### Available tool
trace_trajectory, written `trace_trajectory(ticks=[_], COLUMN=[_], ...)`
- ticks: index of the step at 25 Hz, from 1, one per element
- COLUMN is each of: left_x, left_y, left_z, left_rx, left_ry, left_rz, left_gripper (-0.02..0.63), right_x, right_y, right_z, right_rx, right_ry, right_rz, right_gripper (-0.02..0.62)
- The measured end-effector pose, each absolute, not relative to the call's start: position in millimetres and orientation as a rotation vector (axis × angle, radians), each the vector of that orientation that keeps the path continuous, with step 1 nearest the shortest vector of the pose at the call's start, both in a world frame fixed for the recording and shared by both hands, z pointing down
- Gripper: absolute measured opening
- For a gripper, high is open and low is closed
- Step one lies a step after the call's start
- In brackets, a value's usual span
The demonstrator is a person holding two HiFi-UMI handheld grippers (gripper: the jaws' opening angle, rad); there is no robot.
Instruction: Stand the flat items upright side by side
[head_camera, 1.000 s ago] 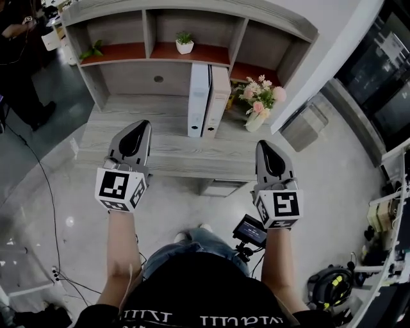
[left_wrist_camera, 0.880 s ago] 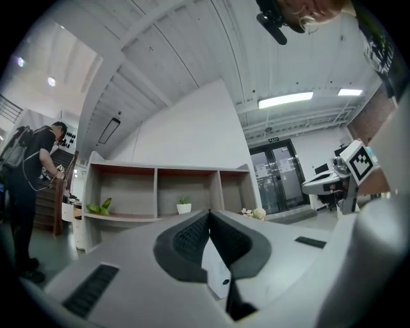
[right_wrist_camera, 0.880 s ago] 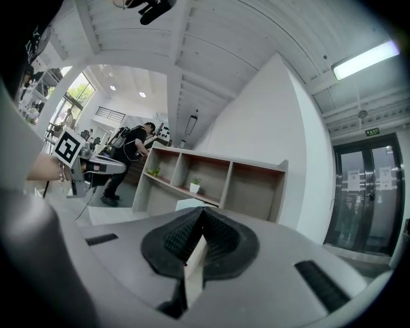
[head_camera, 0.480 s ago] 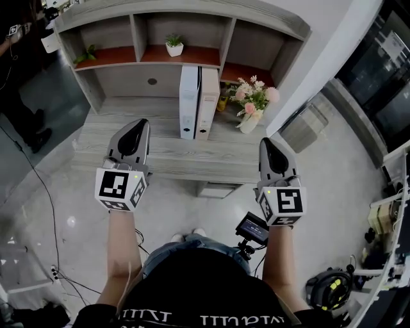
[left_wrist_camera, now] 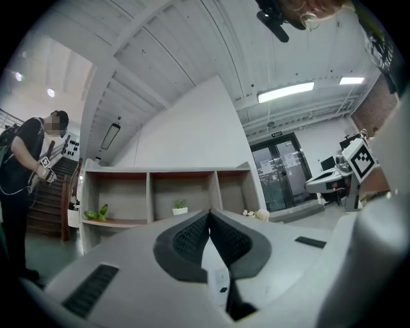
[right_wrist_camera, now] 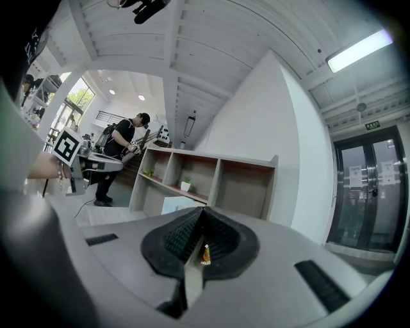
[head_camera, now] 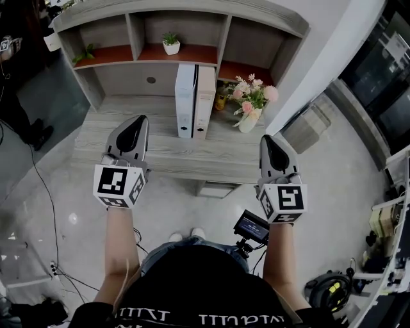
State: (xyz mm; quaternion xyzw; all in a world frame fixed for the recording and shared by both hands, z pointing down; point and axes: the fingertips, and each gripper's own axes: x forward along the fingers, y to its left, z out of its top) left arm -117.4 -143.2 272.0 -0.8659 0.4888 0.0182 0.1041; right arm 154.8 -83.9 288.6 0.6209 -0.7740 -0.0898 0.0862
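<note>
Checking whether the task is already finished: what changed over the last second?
Left tongs and right tongs drifted slightly right relative to the desk; nothing taken or released. Both stay shut and empty; the two binders remain upright side by side.

Grey wood desk under and ahead of left gripper and right gripper, three-bay hutch at its back. White wall off right gripper's right. Glossy grey floor below. Ceiling strip light on, glass doors beyond.
</note>
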Motion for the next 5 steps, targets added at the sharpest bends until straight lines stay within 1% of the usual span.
trace_trajectory(ticks=[5], left_x=[-109.7], left_y=[-143.6], left_z=[274.2], left_rx=[-2.548], left_ry=[1.441], left_rz=[0.029], left_gripper=[0.012], right_x=[160.1], right_y=[-85.5], right_z=[290.3], right_rx=[1.843], right_ry=[-2.312], right_rz=[-0.266], right_gripper=[0.014])
